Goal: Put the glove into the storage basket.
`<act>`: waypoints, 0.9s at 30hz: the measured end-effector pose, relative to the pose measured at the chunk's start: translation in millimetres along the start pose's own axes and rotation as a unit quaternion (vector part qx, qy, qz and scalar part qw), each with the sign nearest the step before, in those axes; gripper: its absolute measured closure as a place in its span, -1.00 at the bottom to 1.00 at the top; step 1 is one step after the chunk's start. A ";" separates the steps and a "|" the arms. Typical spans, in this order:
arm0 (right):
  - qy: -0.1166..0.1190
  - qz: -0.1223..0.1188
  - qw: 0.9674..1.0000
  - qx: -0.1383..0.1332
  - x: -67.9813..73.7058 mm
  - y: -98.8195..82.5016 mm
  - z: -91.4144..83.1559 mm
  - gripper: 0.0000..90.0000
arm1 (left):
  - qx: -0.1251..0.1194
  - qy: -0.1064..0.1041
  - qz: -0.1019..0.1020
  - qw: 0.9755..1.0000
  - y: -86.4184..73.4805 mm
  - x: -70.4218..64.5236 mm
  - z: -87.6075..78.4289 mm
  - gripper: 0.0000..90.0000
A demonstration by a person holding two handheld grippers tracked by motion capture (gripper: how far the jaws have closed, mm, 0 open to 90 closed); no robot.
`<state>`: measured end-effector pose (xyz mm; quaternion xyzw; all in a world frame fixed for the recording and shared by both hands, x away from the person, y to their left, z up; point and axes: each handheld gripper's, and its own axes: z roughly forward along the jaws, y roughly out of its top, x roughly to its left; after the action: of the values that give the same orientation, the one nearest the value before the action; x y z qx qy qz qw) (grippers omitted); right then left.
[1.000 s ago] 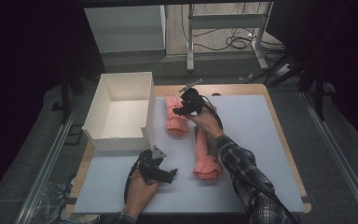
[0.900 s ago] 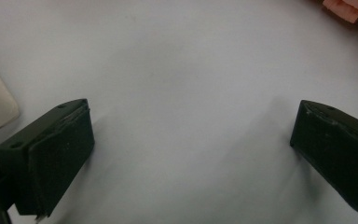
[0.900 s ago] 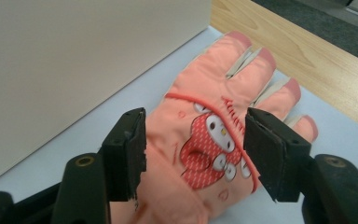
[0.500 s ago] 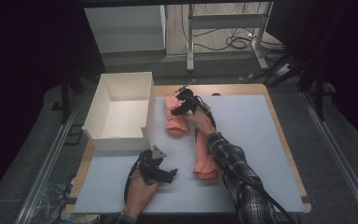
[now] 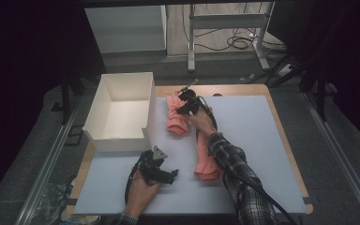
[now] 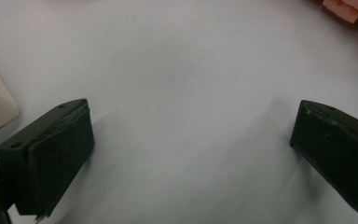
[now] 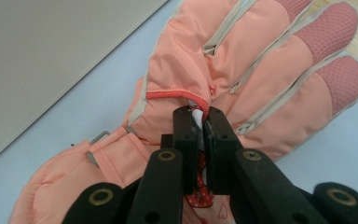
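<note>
Now pinched: peach glove (image 7: 242, 79), frame centre, beside white box (image 5: 122, 110); no readable writing, only a small heart-print tag. Right gripper (image 7: 199, 122) just closed on its fabric, lower than before. Left gripper (image 6: 191, 149) gaping over white table (image 6: 182, 70), unmoved.

We wear a dark plaid flannel sleeve (image 5: 236, 176) on our right arm, with a matching cuff (image 5: 124, 219) at our left wrist. Our left black matte tool (image 5: 173, 174) carries a grey three-cornered plate (image 5: 158, 153) on top and broad blocky pads (image 6: 58, 156). Our right black tool (image 7: 200, 127) has slim linkage arms with brass-ringed pivot holes (image 7: 166, 155), and a thin black cable (image 5: 258, 190) trails along the sleeve.
</note>
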<state>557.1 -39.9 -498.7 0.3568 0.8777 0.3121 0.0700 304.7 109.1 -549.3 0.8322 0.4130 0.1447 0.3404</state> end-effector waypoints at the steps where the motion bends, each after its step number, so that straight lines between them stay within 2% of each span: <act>1: 0.002 0.002 1.000 -0.001 0.2 0.4 -1.9 0.90 | 0.000 0.000 0.000 1.000 0.0 0.1 0.0 -1.00; 14: 0.028 -0.005 0.999 -0.027 10.8 2.7 -30.8 0.91 | 0.000 0.000 -0.001 1.000 0.0 -0.1 0.0 -1.00; 20: 0.046 -0.007 0.998 -0.046 16.3 2.6 -51.6 0.91 | 0.001 0.000 -0.001 1.000 0.0 -0.1 0.0 -1.00; 27: 0.062 -0.013 0.997 -0.053 28.5 -4.6 -75.4 0.91 | 0.001 0.000 0.000 1.000 0.0 0.0 0.0 -1.00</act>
<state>507.4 -60.8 -438.6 0.3211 0.8670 0.3791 0.0387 304.6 109.1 -549.3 0.8324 0.4135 0.1445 0.3395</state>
